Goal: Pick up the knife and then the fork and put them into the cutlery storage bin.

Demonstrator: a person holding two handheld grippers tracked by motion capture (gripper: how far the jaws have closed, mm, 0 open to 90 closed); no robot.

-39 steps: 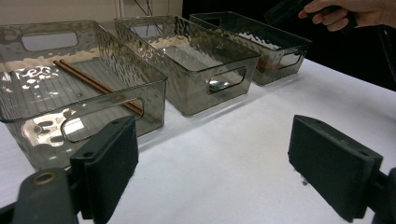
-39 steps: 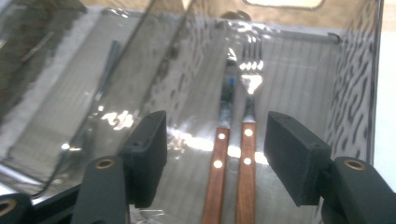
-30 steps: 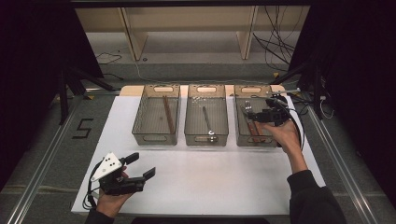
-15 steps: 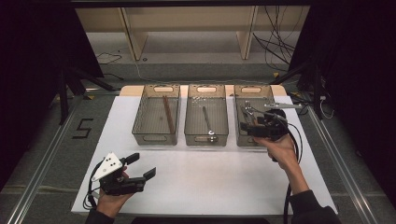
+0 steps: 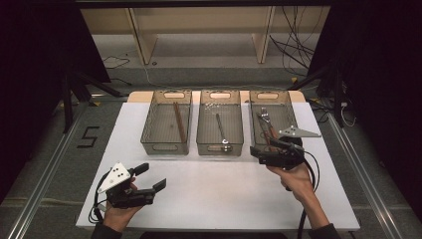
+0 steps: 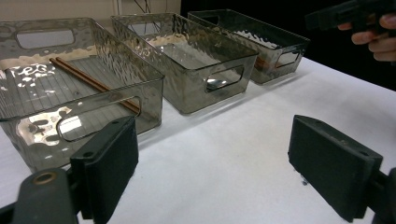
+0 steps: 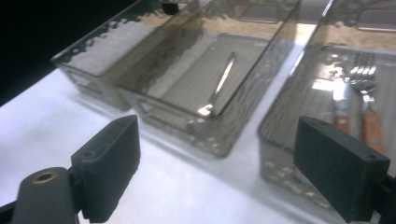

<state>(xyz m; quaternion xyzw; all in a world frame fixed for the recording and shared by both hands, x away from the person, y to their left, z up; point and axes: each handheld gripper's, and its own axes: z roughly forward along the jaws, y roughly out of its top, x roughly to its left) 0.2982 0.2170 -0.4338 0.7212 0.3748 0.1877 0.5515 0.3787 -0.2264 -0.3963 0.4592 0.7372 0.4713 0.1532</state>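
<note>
While hovering just short of the near wall of the right bin (image 5: 268, 92), carries nothing in the right gripper (image 5: 263, 148). Seen from its own camera with jaws spread wide and only bin and surface (image 5: 224, 199) between them. Same story at the left gripper (image 5: 151, 177): parked low near the front-left corner, well apart from the bins, jaws spread, empty.

Taking the fork (image 7: 369, 88) as the target, being nearest the right gripper. Lies flat on the floor of the right bin, just beside a second orange-handled piece (image 7: 342, 105). Cannot tell whether touching it.

Handling, as a judgement:
- Probably light and rigid, with a metal head and a wood-look handle. Not fragile.
- Likely slick on the tines, with better friction on the handle.
- Best pinched across the handle near mid-length, narrow side between the jaws.
- Little room beside the neighbour, so could snag or drag it along. Could also pivot if gripped too close to one end.

Orientation:
- Runs lengthwise down the bin, tines toward the far end, handle toward the person.
- Looks slightly skewed off the bin's axis in the high view.
- Calls for closing across the bin's short direction, coming in from above.
</note>
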